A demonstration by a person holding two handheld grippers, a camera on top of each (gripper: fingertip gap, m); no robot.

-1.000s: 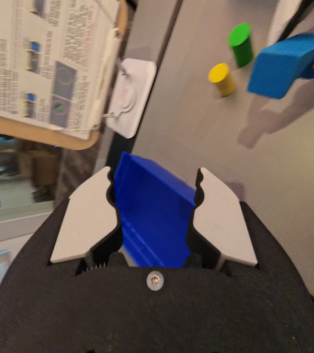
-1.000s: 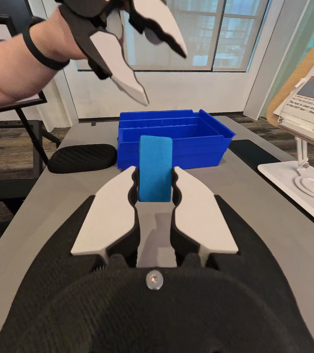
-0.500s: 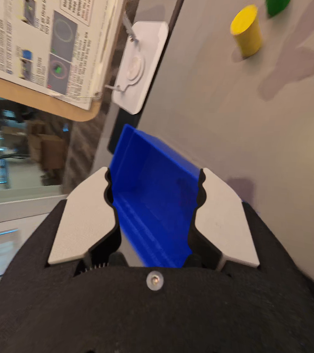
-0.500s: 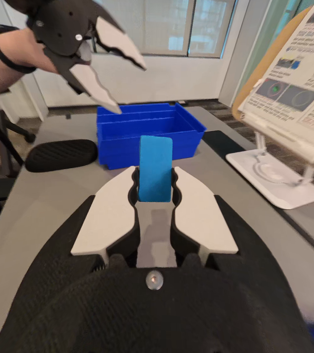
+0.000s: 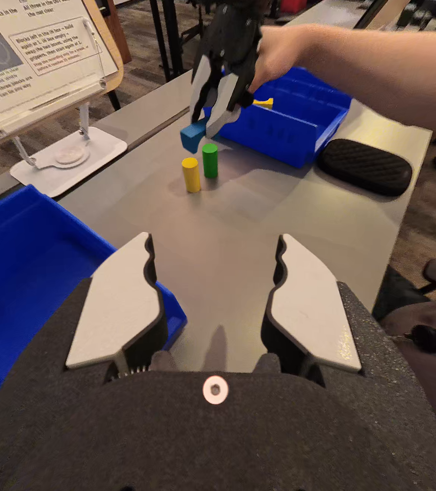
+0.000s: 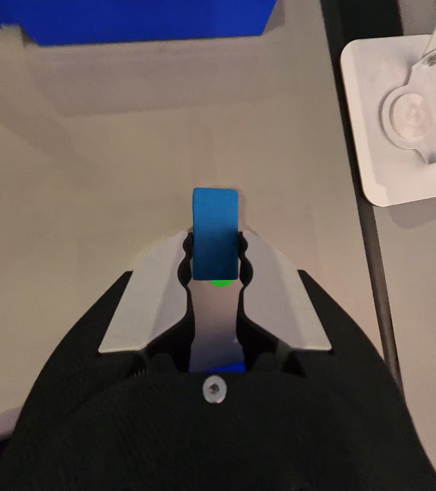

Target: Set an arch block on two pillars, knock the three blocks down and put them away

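A yellow pillar (image 5: 191, 174) and a green pillar (image 5: 209, 160) stand upright side by side on the grey table (image 5: 278, 212). My right gripper (image 6: 215, 233) is shut on the blue arch block (image 6: 215, 228) and points down. In the left wrist view it (image 5: 203, 127) holds the arch block (image 5: 192, 135) just above and behind the green pillar. A sliver of the green pillar's top (image 6: 221, 283) shows under the block in the right wrist view. My left gripper (image 5: 213, 248) is open and empty, low over the near table, well short of the pillars.
A blue bin (image 5: 12, 255) lies at my near left. A second blue bin (image 5: 286, 132) with a yellow block (image 5: 263, 103) in it stands behind the pillars. A black pad (image 5: 365, 167) lies right of it. A white stand base (image 5: 71, 159) holds an instruction board (image 5: 33, 58) at the left. Some 30 centimetres of space lies between my two pairs of fingers.
My right gripper has tilted down with the arch block and moved over the pillars. My left gripper has swung from over the near bin to face the pillars.
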